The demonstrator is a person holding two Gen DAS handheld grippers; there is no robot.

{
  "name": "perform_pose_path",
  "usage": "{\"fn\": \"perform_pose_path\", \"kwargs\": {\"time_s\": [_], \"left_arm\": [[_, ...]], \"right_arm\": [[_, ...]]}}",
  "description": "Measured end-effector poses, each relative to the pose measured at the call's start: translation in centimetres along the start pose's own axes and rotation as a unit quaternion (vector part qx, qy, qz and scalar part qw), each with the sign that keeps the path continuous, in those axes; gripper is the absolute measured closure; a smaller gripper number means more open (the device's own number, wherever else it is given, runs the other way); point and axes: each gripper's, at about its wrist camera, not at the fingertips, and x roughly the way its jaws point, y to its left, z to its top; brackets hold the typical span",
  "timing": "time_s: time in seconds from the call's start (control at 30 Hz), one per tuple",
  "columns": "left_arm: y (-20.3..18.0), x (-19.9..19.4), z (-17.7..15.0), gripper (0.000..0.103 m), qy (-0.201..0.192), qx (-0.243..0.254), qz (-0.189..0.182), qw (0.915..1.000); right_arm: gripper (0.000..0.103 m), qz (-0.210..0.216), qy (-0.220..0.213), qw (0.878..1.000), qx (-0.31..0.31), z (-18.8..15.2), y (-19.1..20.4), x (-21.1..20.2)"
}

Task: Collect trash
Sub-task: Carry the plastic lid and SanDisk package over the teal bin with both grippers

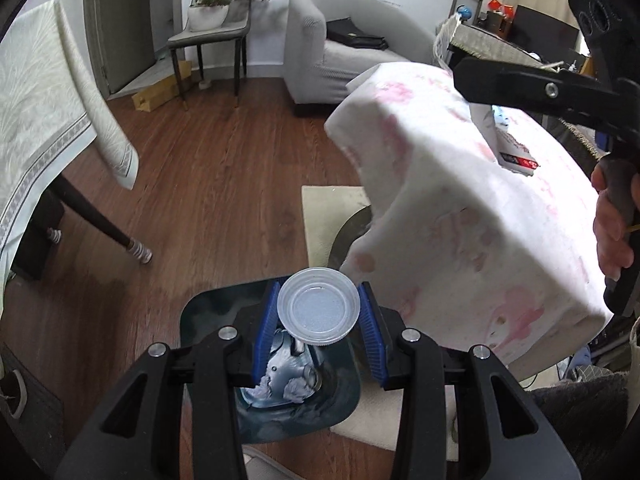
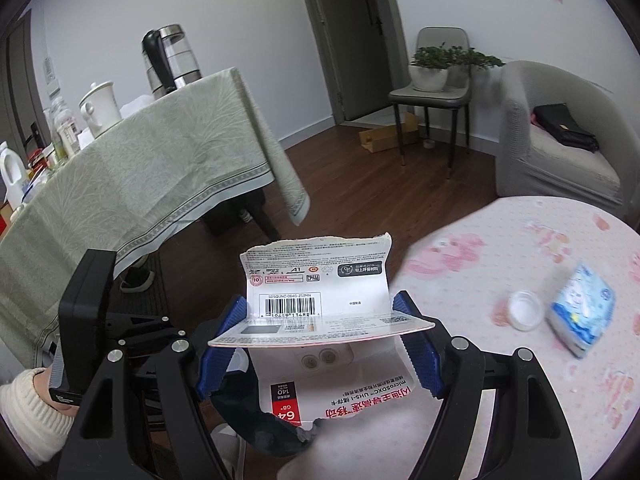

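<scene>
The left gripper (image 1: 320, 334) tilts steeply downward over a dark, square-mouthed trash bin (image 1: 192, 316) on the wooden floor, its blue pads (image 1: 266, 334) narrowed onto a clear round plastic lid (image 1: 318, 312). Crumpled white paper scraps (image 1: 294, 390) lie in the bin. The right gripper (image 2: 320, 340) angles down beside the pink-patterned table (image 2: 480, 256), clamping a folded, torn white memory-card package (image 2: 320, 288) between its fingers.
</scene>
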Motion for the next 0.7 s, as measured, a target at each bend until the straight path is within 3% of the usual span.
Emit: {"fn": "perform_pose_path", "kwargs": {"time_s": [0.7], "left_arm": [[4.9,3.8,-4.6,0.061,0.094,-0.015,0.021,0.9952]], "right_arm": [[0.027,0.029,0.02,0.999,-0.026,0.9,4.0,4.3]]}}
